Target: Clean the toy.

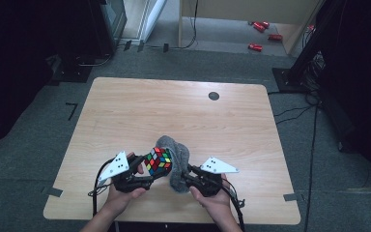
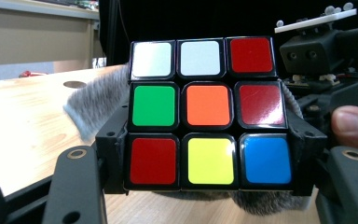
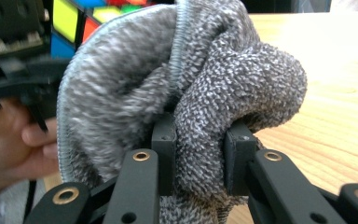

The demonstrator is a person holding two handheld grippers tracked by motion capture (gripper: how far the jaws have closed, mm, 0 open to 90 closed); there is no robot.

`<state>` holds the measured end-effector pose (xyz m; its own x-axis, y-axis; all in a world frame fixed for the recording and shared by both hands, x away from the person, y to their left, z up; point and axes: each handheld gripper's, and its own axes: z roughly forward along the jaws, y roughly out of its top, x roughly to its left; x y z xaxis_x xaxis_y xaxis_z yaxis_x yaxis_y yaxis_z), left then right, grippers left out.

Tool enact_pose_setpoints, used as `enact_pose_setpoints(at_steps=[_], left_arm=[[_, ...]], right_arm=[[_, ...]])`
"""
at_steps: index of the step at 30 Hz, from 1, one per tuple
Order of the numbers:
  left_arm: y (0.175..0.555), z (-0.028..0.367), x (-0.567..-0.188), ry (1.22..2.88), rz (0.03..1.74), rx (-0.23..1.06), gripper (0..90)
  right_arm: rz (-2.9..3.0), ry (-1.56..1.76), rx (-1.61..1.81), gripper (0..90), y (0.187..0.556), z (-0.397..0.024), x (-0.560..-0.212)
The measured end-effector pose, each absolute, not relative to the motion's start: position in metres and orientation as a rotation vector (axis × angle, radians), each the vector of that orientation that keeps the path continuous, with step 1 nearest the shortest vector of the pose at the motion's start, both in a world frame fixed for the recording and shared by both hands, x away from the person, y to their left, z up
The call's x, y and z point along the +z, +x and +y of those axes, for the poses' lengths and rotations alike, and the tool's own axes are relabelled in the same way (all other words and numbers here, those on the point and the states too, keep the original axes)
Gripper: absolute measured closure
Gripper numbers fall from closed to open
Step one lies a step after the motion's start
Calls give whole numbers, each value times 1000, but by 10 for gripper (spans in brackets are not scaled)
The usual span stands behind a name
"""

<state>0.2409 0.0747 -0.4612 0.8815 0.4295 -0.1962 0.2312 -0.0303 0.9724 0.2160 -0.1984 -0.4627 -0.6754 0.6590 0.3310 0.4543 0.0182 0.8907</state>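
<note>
- The left gripper clamps a scrambled Rubik's cube, its jaws pressing on opposite sides of the cube; the cube is held just above the near middle of the wooden table.
- The right gripper pinches a bunched fold of grey fleecy cloth, its jaws narrow on the fabric.
- The cloth lies directly to the cube's right and partly behind it, touching it; the two grippers face each other across them.
- The wipe likely turns on this contact: the right hand is the nearer to the cloth, so it can rub across the cube's right face.
- The table's near edge is close; open surface lies ahead and to both sides.
</note>
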Motion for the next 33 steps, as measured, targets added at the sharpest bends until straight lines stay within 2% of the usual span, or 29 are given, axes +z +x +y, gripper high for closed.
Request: enact_pose_setpoints(at_steps=[6,12,19,25,33], left_arm=[[239,78,-454,1602,520,184,343],[239,76,-456,1608,520,178,343],[240,78,-456,1604,539,178,343],[239,76,-457,1623,526,190,343],[240,76,-457,1610,529,176,343]], right_arm=[[2199,1117,1702,715,214,-182,-467],[2117,1144,1734,715,216,-195,-458],[2236,1084,1673,715,213,-178,-470],[2149,1148,1707,713,216,-194,-462],[2239,1057,1587,707,210,-182,-465]])
